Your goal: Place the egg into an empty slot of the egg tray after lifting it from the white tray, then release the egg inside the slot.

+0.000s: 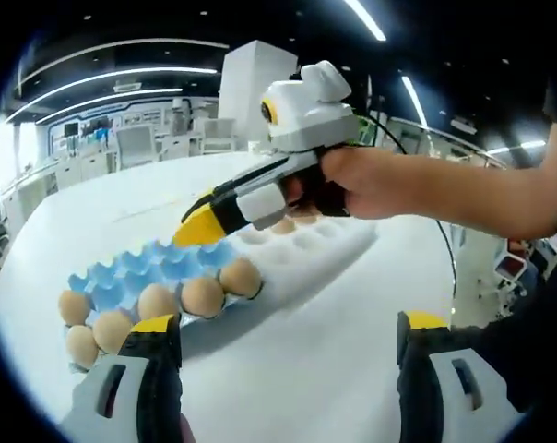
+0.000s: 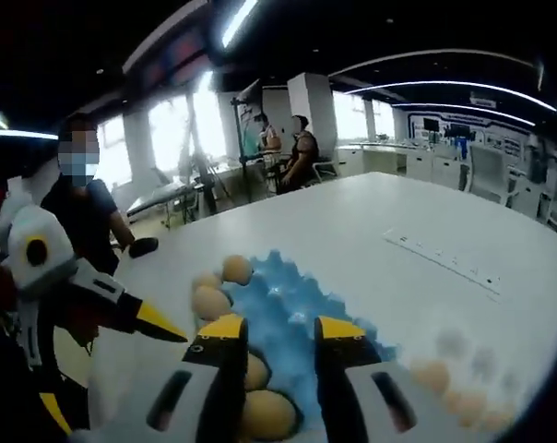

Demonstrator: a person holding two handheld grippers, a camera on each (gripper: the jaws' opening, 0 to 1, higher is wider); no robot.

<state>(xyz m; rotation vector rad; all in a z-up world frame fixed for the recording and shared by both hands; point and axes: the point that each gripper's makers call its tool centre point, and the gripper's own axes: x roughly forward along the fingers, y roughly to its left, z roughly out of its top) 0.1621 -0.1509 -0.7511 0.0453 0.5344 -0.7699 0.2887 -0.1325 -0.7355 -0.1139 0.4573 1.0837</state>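
Your right gripper (image 2: 274,332) hangs over the blue tray (image 2: 288,309), jaws slightly apart and empty; the white tray's eggs (image 2: 432,374) lie to its right.

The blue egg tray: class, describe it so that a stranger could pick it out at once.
On the big white table lie two trays side by side. The blue egg tray is the nearer one in the left gripper view, with brown eggs along its near edge. Its neighbour, the white tray, blends into the table.
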